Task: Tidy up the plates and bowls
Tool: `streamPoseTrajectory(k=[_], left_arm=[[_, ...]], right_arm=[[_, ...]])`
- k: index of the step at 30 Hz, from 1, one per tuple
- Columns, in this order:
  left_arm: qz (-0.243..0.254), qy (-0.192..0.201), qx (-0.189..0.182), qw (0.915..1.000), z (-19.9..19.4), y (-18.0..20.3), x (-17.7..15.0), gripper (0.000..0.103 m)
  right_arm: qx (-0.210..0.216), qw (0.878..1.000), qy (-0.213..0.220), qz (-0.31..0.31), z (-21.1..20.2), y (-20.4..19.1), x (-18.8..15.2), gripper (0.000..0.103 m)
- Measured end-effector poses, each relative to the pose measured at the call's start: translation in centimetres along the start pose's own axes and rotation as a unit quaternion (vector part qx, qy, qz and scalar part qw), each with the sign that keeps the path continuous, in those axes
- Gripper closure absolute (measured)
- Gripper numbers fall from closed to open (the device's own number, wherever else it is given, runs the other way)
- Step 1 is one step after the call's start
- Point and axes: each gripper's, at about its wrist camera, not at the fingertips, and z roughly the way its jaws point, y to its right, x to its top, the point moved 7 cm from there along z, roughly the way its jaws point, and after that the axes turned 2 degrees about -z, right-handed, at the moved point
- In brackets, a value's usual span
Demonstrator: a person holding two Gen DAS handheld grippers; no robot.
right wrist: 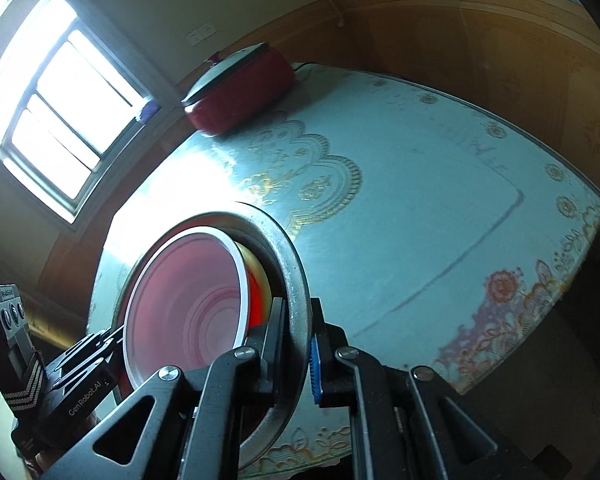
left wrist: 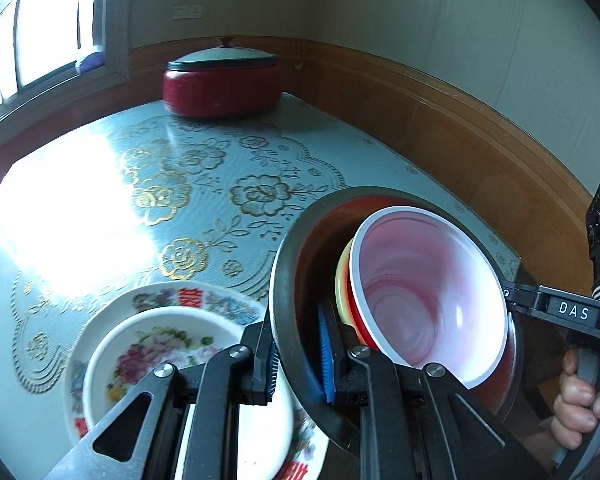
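Your desk (left wrist: 228,168), under a pale blue cloth with gold flowers, runs to a wood-panelled wall on the far and right sides, and most of its middle and right stretch lies bare in the right wrist view. A red lidded pot (left wrist: 222,84) sits at the far corner by the window, well apart from your load. You hold a wide metal basin (left wrist: 288,248) tilted above the desk, with a white-rimmed red bowl (left wrist: 428,292) and a yellow bowl (left wrist: 342,280) nested inside it. Your left hand-held gripper (left wrist: 300,356) pinches the basin's near rim, and your right hand-held gripper (right wrist: 298,344) is clamped on the opposite rim. Just left of the basin, a small floral bowl (left wrist: 148,344) rests on a floral plate (left wrist: 204,300) near the desk's front edge.
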Motion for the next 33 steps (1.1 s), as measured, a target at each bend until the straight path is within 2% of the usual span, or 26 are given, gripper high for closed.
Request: streamPoseTrajectory(k=[8,15,18,22,33], left_arm=[[-0.039,0.022,0.042,0.9981,-3.8,-5.4,0.0,0.088],[-0.062,0.022,0.041,0.9970,-5.4,-11.1,-0.9,0.088],[-0.065,0.004,0.044,0.9969,-4.9,-13.5,-1.9,0.088],[-0.063,-0.018,0.030,0.9974,-3.8,-15.4,-3.1,0.088],[-0.036,-0.057,-0.016,0.9976,-1.0,-16.1,-5.1,0.088]], right_arm=[[0.059,0.997,-0.012,-0.046,1.4,-6.3,0.0,0.094],[0.079,0.995,-0.014,-0.058,3.2,-11.8,-1.3,0.094],[0.067,0.996,-0.023,-0.055,4.6,-13.4,-2.5,0.094],[0.050,0.997,-0.035,-0.042,6.0,-14.3,-4.3,0.094],[-0.024,0.998,-0.049,-0.015,8.1,-13.1,-7.3,0.094]])
